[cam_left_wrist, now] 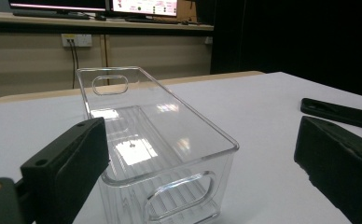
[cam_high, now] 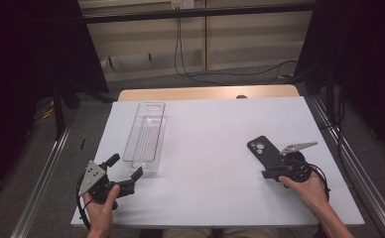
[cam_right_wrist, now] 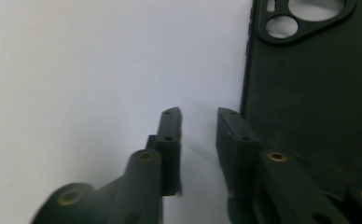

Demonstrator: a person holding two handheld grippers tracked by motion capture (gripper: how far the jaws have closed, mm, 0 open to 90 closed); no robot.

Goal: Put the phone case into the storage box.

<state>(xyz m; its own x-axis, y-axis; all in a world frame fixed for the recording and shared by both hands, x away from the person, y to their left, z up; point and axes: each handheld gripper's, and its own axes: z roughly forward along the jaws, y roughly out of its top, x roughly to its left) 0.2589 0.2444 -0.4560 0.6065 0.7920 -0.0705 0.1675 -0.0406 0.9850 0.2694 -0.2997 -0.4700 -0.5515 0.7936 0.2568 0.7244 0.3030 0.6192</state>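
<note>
a: how many things are counted on the white table?

b: two are counted: one clear plastic bin and one black phone case. two grippers are also seen, one held in each hand.

a: where is the phone case found?

b: it is laid flat on the right side of the table, back up, well apart from the bin. two round camera cut-outs are counted near its far end. in the right gripper view the case is seen just beside one jaw of the right gripper.

a: how is the right gripper held?

b: its jaws are parted by a narrow gap, and only bare table is seen between them. nothing is pinched. the case edge is met by the outer side of one jaw, though real contact cannot be told.

a: and the left gripper?

b: its jaws are spread wide, and nothing is gripped. in the left gripper view the near end of the bin is framed between the two jaws. two handle slots are counted on the bin, one at each end.
</note>
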